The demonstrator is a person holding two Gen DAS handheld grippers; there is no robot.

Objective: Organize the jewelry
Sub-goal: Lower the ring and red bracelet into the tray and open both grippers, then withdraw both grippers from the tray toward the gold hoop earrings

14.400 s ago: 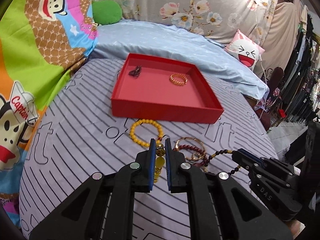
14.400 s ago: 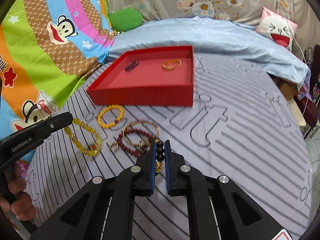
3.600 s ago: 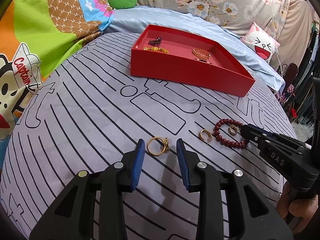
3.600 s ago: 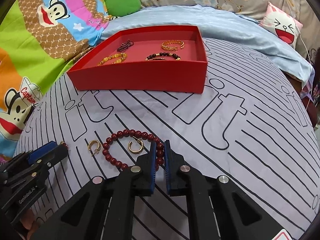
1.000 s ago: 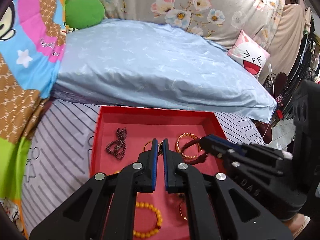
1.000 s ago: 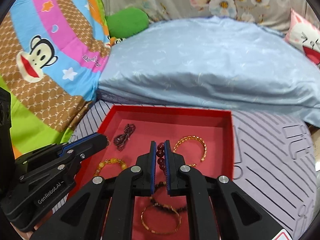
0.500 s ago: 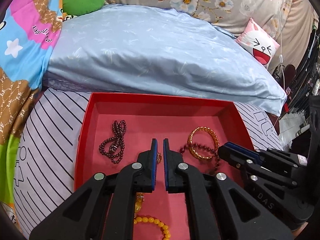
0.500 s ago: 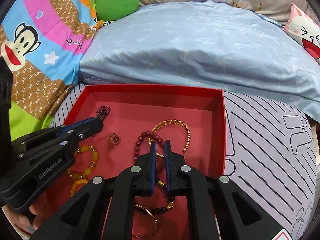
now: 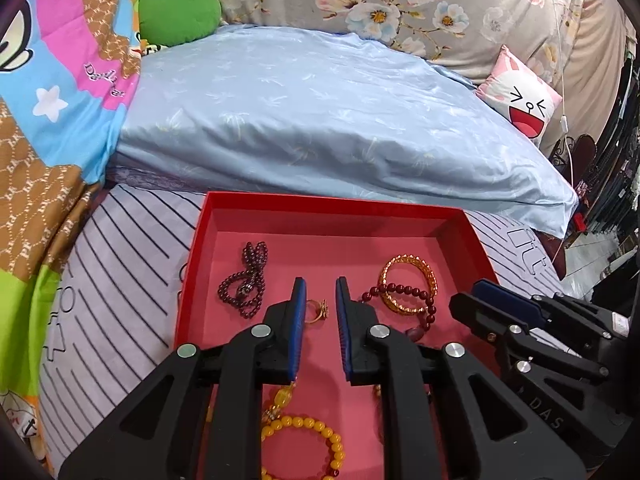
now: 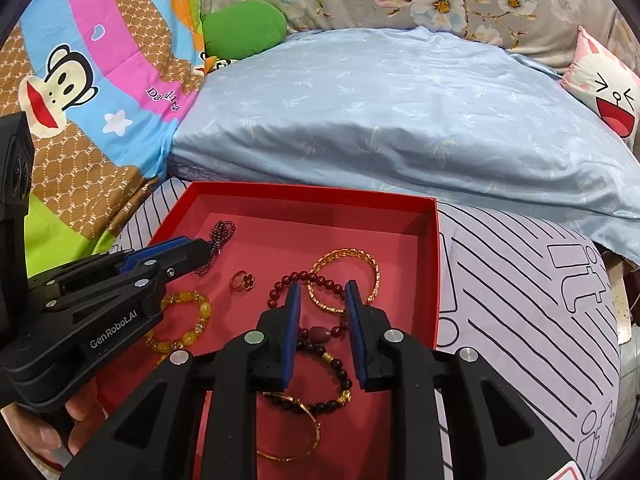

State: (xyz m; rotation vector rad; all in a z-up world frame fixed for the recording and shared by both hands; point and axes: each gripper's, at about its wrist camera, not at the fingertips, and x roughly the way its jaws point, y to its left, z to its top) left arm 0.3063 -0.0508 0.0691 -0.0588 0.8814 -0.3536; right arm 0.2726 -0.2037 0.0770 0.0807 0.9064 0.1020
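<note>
Red tray [image 10: 430, 256] holds bracelets beside the blue pillow [image 10: 400, 120].

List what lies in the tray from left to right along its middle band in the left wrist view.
Dark purple bead strand → gold ring between the open left gripper fingers → red bead bracelet → gold bangle overlapping it, all in the red tray.

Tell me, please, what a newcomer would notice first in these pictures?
The red tray on the striped bedsheet, holding a gold bangle, dark red beads and a gold ring. Both the left tongs and right tongs hang open above it.
</note>
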